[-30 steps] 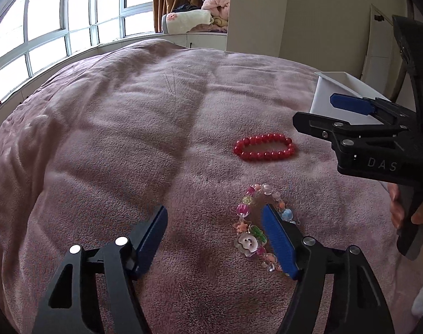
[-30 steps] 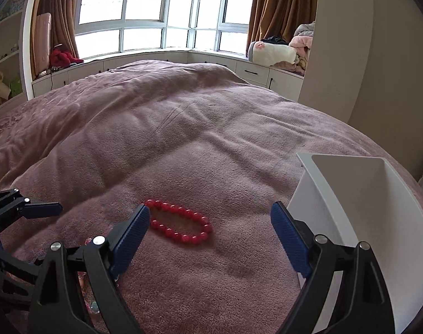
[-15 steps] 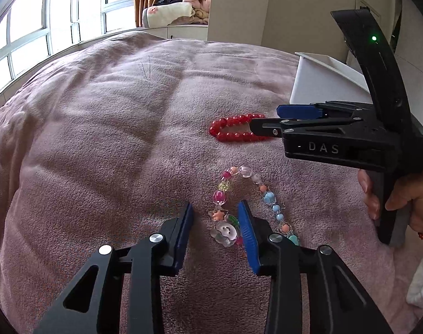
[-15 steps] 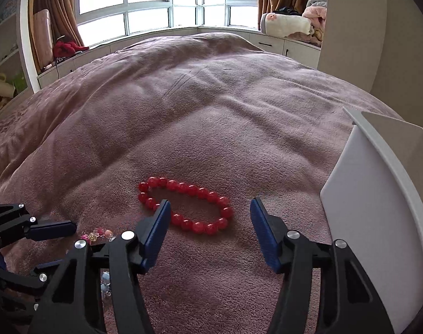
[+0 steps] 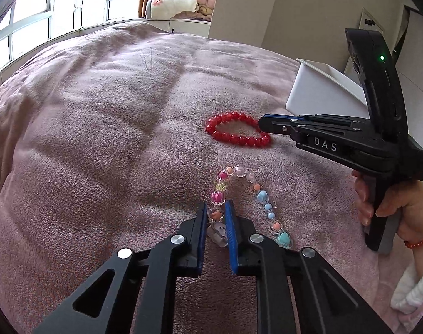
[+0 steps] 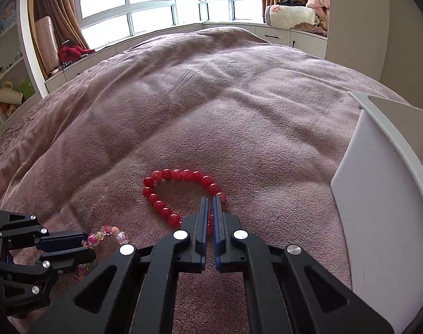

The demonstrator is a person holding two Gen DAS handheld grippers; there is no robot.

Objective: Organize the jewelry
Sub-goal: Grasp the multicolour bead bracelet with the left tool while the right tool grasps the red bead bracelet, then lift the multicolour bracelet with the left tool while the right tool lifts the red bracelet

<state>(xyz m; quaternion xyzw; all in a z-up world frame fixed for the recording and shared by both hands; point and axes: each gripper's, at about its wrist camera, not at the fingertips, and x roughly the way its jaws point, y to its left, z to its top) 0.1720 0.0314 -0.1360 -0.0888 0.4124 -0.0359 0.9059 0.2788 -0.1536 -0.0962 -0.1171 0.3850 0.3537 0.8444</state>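
A multicoloured bead bracelet [image 5: 257, 192] lies on the pink blanket [image 5: 100, 128]. My left gripper [image 5: 215, 208] is shut on its near left part, with beads and a clear charm between the blue pads. A red bead bracelet [image 5: 233, 133] lies beyond it, also in the right wrist view [image 6: 167, 192]. My right gripper [image 6: 210, 201] is shut on the red bracelet's near right part. The right gripper shows from the side in the left wrist view [image 5: 269, 125]. The left gripper shows at lower left of the right wrist view [image 6: 83, 243], with the colourful beads [image 6: 111, 233].
A white open box [image 6: 383, 183] stands on the blanket just right of the red bracelet, also in the left wrist view [image 5: 319, 89]. The blanket [image 6: 211, 97] stretches far ahead. A window ledge with folded bedding [image 6: 292, 14] lies beyond.
Both grippers have lowered and closed: the left onto the multicoloured bracelet, the right onto the red bracelet. Both were wide open a second ago.
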